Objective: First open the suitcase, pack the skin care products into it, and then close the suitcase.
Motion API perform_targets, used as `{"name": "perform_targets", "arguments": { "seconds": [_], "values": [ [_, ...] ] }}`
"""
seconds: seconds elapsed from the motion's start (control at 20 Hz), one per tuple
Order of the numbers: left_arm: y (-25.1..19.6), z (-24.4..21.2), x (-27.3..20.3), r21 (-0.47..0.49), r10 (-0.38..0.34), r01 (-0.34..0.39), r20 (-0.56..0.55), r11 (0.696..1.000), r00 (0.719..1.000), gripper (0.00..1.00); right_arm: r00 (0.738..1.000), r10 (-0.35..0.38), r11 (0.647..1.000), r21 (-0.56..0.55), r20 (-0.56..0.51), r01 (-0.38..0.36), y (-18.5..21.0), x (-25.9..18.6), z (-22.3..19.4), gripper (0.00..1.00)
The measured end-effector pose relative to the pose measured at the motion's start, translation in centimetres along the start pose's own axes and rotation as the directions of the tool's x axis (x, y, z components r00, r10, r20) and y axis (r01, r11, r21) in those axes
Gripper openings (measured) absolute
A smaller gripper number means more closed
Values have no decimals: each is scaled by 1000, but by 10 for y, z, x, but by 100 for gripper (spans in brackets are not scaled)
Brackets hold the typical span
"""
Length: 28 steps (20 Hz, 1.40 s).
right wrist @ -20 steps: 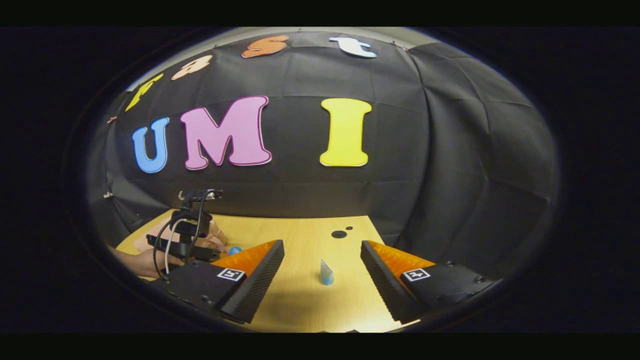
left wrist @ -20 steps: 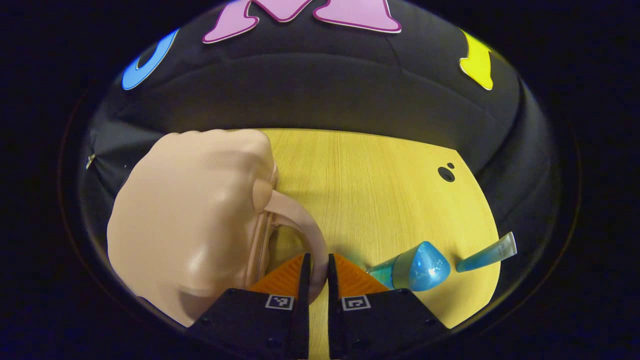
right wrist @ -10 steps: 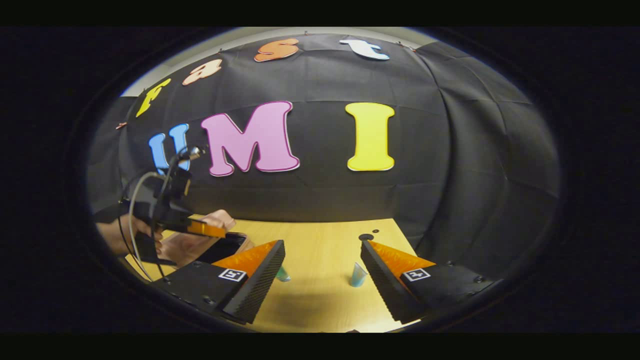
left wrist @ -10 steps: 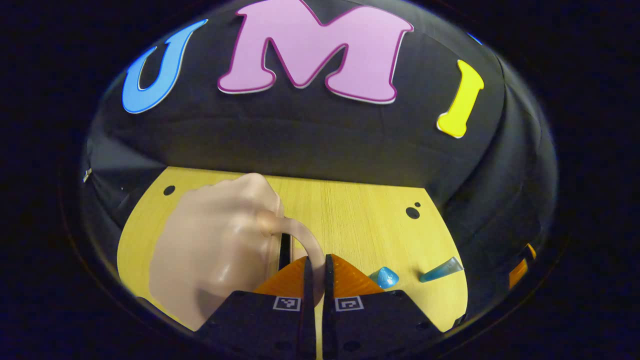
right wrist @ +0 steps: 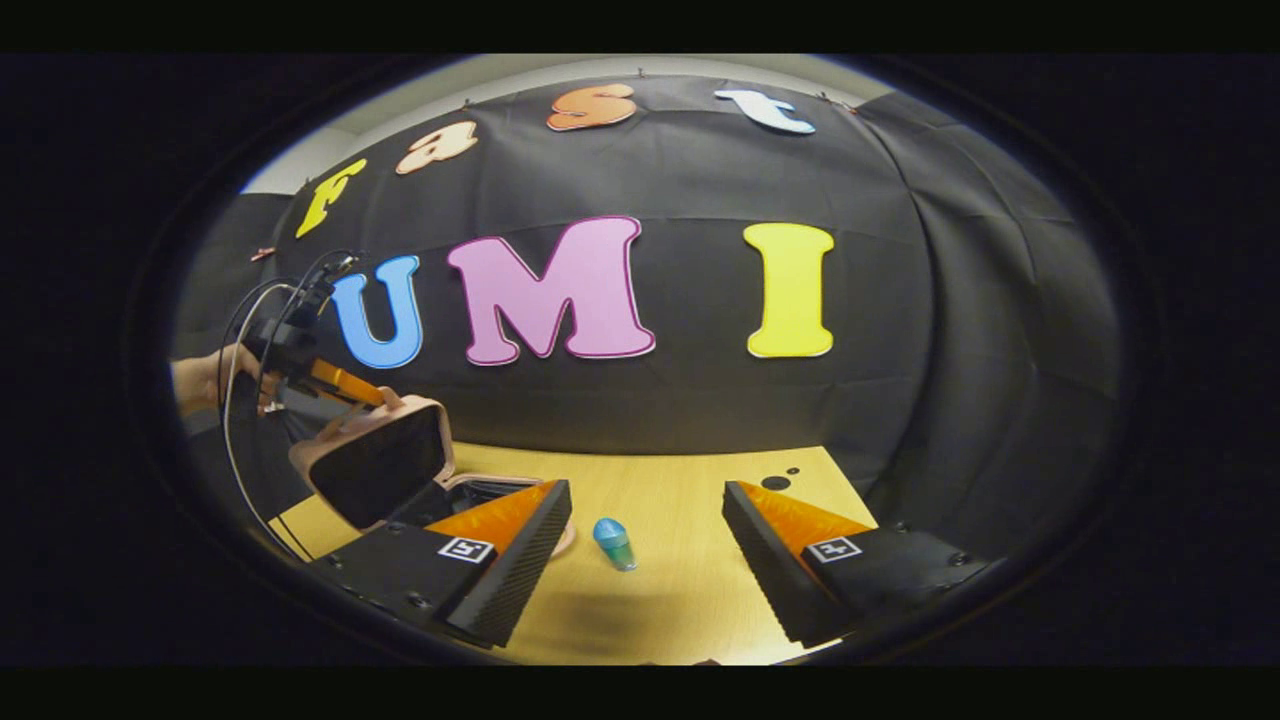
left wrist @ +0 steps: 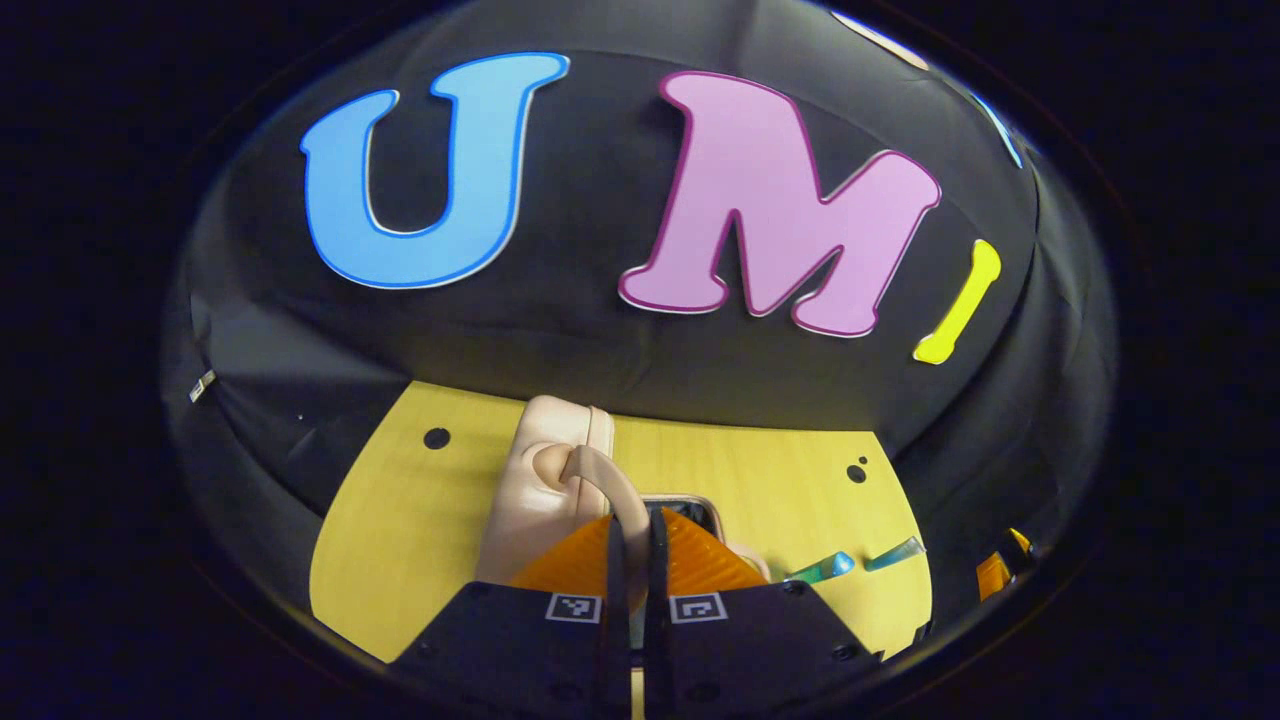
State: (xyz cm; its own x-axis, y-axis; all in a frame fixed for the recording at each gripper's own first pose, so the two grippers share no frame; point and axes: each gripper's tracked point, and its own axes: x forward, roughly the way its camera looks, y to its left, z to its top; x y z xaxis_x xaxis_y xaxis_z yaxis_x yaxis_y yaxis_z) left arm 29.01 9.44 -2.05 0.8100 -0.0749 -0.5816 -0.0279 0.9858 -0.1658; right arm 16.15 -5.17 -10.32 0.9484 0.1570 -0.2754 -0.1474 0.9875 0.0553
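Left gripper [left wrist: 632,535]: jaws nearly closed, pinching strap handle [left wrist: 600,482] of beige suitcase lid [left wrist: 545,470]. Lid raised, tilted up off suitcase base [right wrist: 470,488], dark interior lining facing right gripper view. Base flat on wooden table [right wrist: 660,590]. Hand [right wrist: 205,378] holds left gripper above lid. Right gripper [right wrist: 647,535]: fingers wide apart, holding nothing, hovering over table right of suitcase. Blue-capped bottle [right wrist: 614,543] lies on table just right of base; teal tube [left wrist: 893,553] farther right of suitcase, beside bottle.

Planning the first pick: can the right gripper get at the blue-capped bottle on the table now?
Probably yes. The right gripper is open and the blue-capped bottle lies on bare table between its fingers, nothing blocking. The suitcase lid is held up off to the side.
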Motion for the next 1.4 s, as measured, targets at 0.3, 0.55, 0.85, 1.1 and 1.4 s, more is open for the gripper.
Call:
{"name": "perform_targets", "arguments": {
  "seconds": [0.3, 0.55, 0.85, 1.1, 1.4],
  "values": [
    [143, -3, 2, 40, 153, -153, 8, 987, 988, 10, 998, -53, 998, -31, -14, 52, 20, -3, -2, 96],
    [241, -44, 35, 33, 227, -227, -14, 973, 974, 10, 995, -94, 995, -27, -43, 93, 36, 10, -11, 97],
    [316, -107, 98, -27, 237, -240, -86, 970, 968, 10, 989, -119, 993, -35, -83, 116, 53, 8, -22, 97],
    [334, -139, 123, 26, 268, -267, -125, 963, 955, 10, 979, -175, 985, -12, -104, 175, 49, -2, -28, 97],
    [355, -106, 89, 70, 390, -389, 4, 918, 921, 25, 973, -217, 976, -25, -76, 215, 42, -14, -25, 97]
  ]
}}
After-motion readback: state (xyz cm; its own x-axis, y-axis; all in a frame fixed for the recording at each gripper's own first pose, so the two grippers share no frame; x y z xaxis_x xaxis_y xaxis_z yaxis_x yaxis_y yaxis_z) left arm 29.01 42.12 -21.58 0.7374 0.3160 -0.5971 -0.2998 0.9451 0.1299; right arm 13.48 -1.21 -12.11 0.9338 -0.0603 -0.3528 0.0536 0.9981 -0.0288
